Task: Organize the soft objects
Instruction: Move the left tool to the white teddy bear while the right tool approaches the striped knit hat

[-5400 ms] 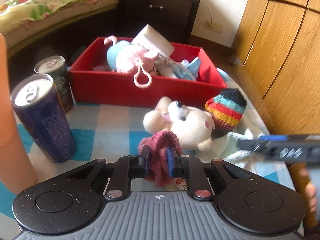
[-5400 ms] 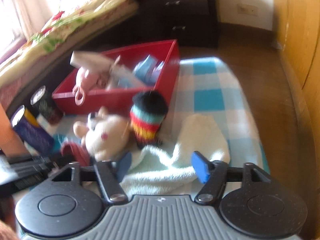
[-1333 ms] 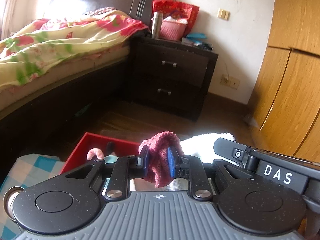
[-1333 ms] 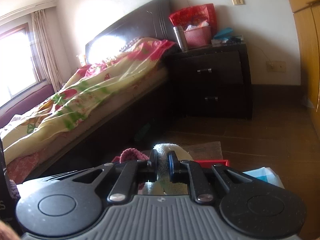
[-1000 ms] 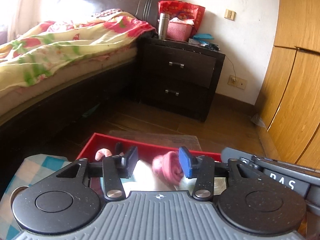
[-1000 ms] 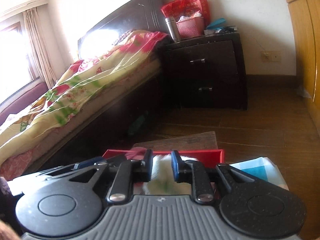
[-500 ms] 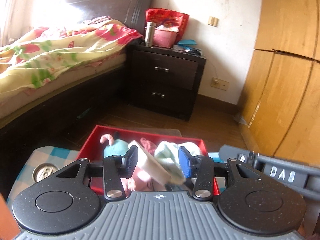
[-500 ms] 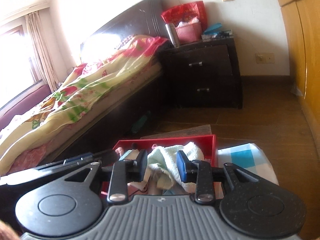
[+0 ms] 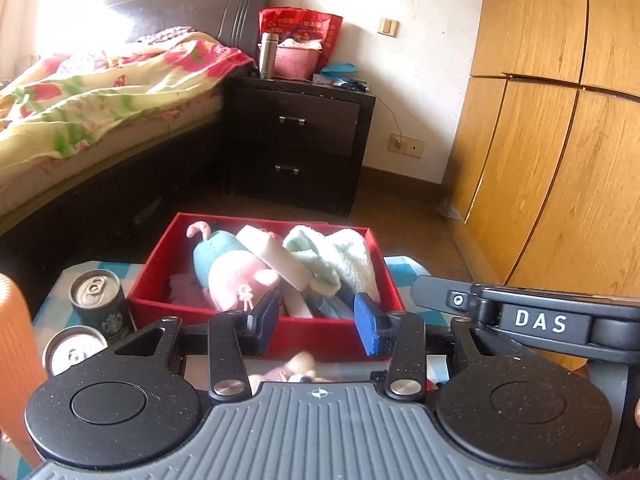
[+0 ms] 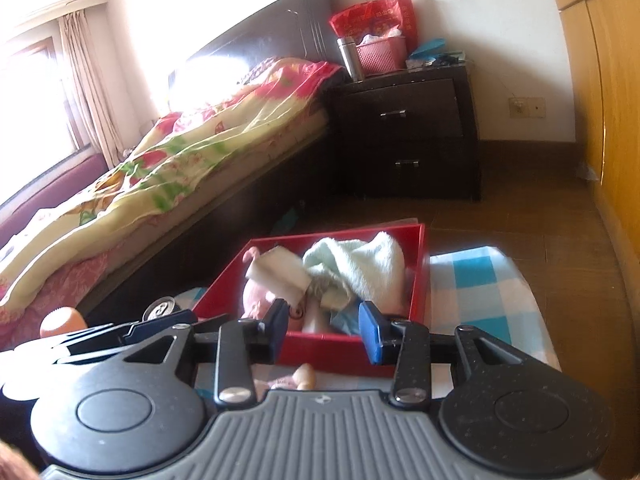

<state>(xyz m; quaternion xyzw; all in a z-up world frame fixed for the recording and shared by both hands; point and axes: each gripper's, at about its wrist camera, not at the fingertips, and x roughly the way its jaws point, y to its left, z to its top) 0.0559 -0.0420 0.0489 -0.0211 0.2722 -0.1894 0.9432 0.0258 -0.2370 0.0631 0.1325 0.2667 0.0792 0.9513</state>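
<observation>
With both tools hanging just in front of the red box (image 9: 256, 326), nothing is pinched in either one. The left tool (image 9: 316, 318) has its blue pads spread apart with only air between them. The right tool (image 10: 324, 330) has just been opening its jaws, and they're empty too, parted a fair bit.

Where the soft stuff is: the pale green towel (image 9: 340, 258) is bunched up in the right half of the box, draped over the other things. Next to it on the left there's a pink and blue plush toy (image 9: 232, 264) lying on its side, with a white block-shaped thing (image 9: 276, 258) leaning across it, looks like a sponge but I can't say for sure. A dark maroon cloth (image 9: 182, 286) sits in the near left corner of the box.

The box is on a table with a blue and white checked cloth (image 10: 480, 280). Another plush toy (image 10: 298, 378) is still outside the box, right up against its near wall, mostly hidden behind the tools. Two drink cans (image 9: 98, 300) stand to the left of the box, one nearer than the other, and an orange ribbed cylinder (image 9: 14, 364) is at the far left edge.

Behind it all there's a bed with a floral quilt (image 9: 100, 96) and a dark nightstand (image 9: 298, 148).
</observation>
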